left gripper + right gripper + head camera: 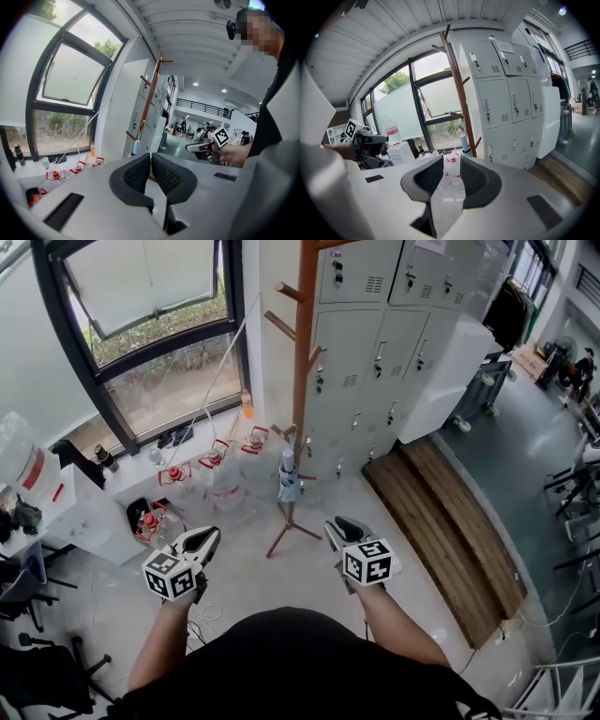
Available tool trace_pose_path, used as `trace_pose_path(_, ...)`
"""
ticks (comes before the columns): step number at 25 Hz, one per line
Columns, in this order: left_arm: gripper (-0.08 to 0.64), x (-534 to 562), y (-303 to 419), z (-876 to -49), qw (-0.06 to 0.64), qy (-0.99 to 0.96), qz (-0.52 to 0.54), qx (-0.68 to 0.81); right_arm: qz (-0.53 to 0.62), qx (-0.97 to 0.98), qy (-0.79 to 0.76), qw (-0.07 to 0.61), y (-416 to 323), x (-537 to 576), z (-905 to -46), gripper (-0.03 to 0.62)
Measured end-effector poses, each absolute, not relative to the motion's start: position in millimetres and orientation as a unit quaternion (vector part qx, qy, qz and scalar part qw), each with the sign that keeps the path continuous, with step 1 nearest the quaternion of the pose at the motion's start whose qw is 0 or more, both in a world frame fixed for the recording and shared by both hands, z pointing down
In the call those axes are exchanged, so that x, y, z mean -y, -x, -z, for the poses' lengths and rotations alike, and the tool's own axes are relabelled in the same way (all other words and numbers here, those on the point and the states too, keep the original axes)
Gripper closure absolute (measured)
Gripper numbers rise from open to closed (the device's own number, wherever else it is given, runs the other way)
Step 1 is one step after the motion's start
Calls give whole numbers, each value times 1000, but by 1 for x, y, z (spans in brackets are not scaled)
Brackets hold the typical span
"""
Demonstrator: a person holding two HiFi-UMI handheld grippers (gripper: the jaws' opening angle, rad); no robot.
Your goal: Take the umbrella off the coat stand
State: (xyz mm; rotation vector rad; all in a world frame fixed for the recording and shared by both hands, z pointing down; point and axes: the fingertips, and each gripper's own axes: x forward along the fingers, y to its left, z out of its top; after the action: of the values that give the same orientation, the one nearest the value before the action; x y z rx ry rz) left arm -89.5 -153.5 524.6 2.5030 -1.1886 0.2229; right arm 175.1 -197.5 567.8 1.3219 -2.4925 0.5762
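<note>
Umbrella (289,479): folded, pale blue, upright and low against the pole of the coat stand (305,352), below a short peg. How it is hooked on is too small to tell. The stand's feet rest on the floor (309,596) in the corner between the window (159,352) and the grey lockers (375,334). Water jugs (225,484) with red handles crowd the floor just beside its base.

Your left gripper (202,542) and right gripper (342,531) are both well short of the umbrella, one on each side of it. The left fingers are together on nothing. The right fingers stand apart, with nothing between them.

Likely hazards:
- A sideways or downward pull could catch the umbrella's loop on the peg and tip the slender stand toward the jugs. Lifting it clear first would be safer.
- A grip on the slack fabric rather than the firm core may slip.
- The left gripper cannot help until its fingers part.
</note>
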Motion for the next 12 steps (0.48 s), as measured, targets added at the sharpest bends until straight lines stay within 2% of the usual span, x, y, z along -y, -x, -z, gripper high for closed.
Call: trace_pose_path(12,528,151,98,-529,191,-880,-70,430,-208,861,-443,143,-162,199,-577,486)
